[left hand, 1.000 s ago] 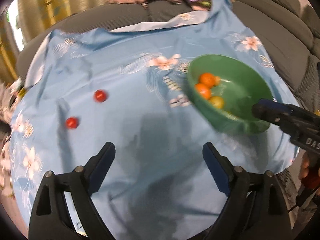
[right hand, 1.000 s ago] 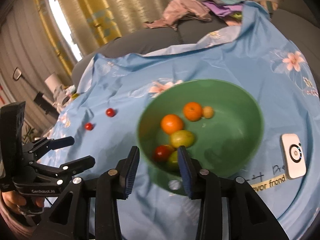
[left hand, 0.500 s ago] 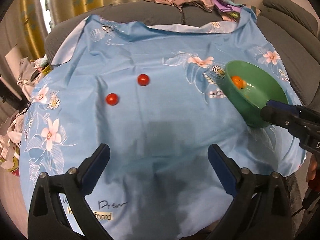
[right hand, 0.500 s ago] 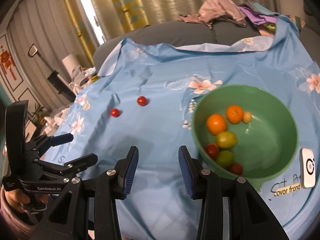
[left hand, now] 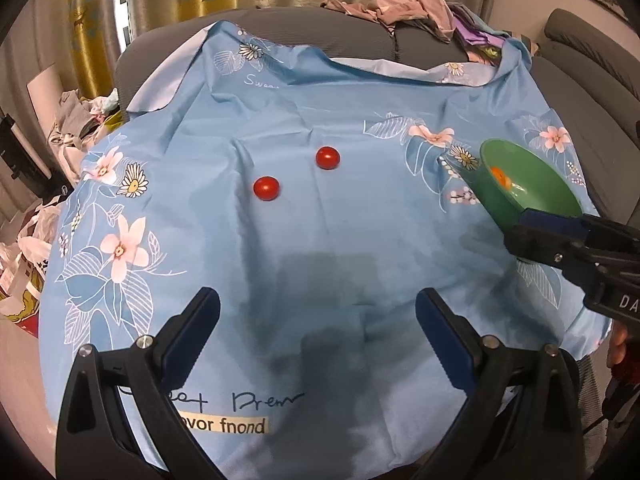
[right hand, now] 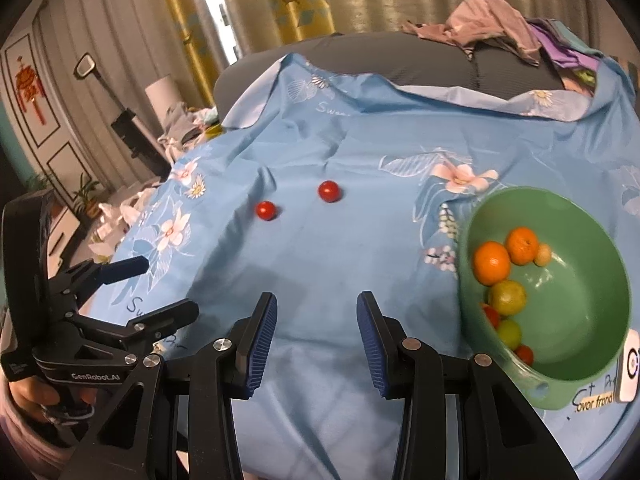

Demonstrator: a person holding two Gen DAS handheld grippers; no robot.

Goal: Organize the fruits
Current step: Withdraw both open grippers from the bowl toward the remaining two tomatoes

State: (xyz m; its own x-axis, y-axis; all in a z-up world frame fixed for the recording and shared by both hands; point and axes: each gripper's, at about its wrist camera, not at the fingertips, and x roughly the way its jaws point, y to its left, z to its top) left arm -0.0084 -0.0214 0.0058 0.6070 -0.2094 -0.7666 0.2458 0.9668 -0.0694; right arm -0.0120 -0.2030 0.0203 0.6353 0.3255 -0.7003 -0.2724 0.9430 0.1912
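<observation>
Two small red tomatoes lie loose on the blue floral cloth, well ahead of my left gripper, which is open wide with nothing between its fingers. The green bowl stands at the right and holds two oranges, greenish-yellow fruits and small red ones. My right gripper hovers left of the bowl, its jaws narrowly apart and empty. The same tomatoes show beyond it. The left gripper appears at the lower left.
A small white device lies on the cloth just right of the bowl. A heap of clothes tops the grey sofa back behind the cloth. Bags and clutter sit on the floor at the left. Curtains hang behind.
Both grippers have swung left: the bowl has slid to the right edge of each view and the two tomatoes toward the middle. The left jaws stand slightly wider.
</observation>
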